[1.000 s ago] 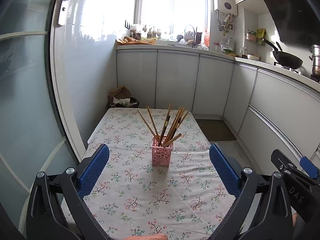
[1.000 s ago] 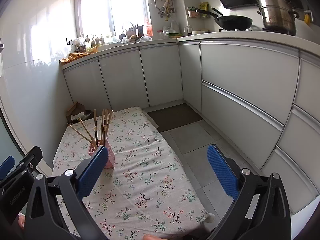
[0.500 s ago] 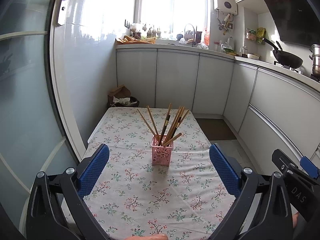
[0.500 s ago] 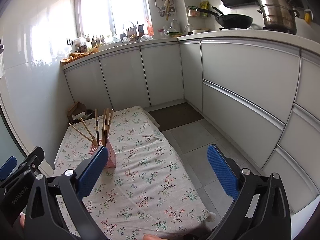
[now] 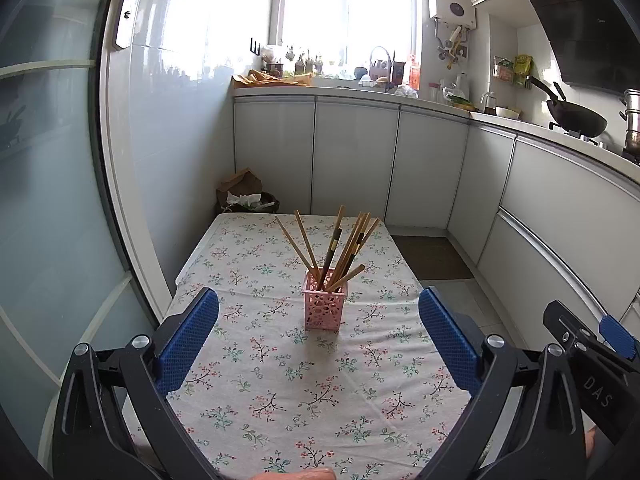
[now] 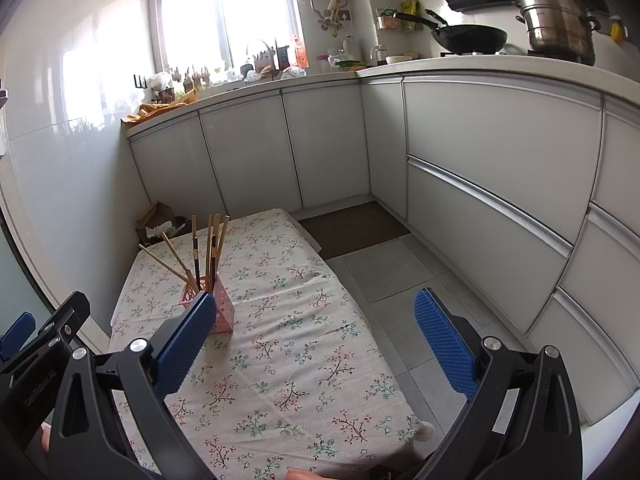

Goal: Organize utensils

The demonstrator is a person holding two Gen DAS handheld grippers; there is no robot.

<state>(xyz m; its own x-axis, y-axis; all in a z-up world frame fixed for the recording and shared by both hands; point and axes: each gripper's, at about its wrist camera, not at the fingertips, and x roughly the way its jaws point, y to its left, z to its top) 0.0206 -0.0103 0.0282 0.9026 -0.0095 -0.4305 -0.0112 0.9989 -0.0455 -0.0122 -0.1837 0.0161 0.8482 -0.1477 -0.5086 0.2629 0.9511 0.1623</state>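
- Glass door [image 5: 48,184] with a dark handle stands far left of the pink holder, beyond the table's left edge, in the left wrist view.
- Left gripper [image 5: 318,332] hangs above the near end of the table [image 5: 280,380], its jaws spread wide and empty; one blue pad [image 5: 188,334] sits left of the pink holder and the other an equal way to its right.
- Pink holder [image 5: 324,304], a perforated square basket, stands upright on the flowered cloth about midway along the table, centred between the left gripper's pads but farther away, touching neither.
- Chopsticks [image 5: 340,244] stand inside the pink holder, fanned out: two pale ones lean left, a dark one and several pale ones lean right, and one short one tips low toward the right.
- Right gripper [image 6: 316,328] hangs to the right of the pink holder [image 6: 222,310], over the table's right edge; its jaws are released and hold nothing, and its left pad [image 6: 182,344] covers part of the holder in the right wrist view.
- Chopsticks [image 6: 210,248] rise above that pad in the same view.
- Brown mat [image 6: 352,228] lies on the floor beyond and right of the holder, past the table's far corner.
- Wok [image 6: 468,38] and steel pot [image 6: 560,20] sit on the counter far right of the holder.
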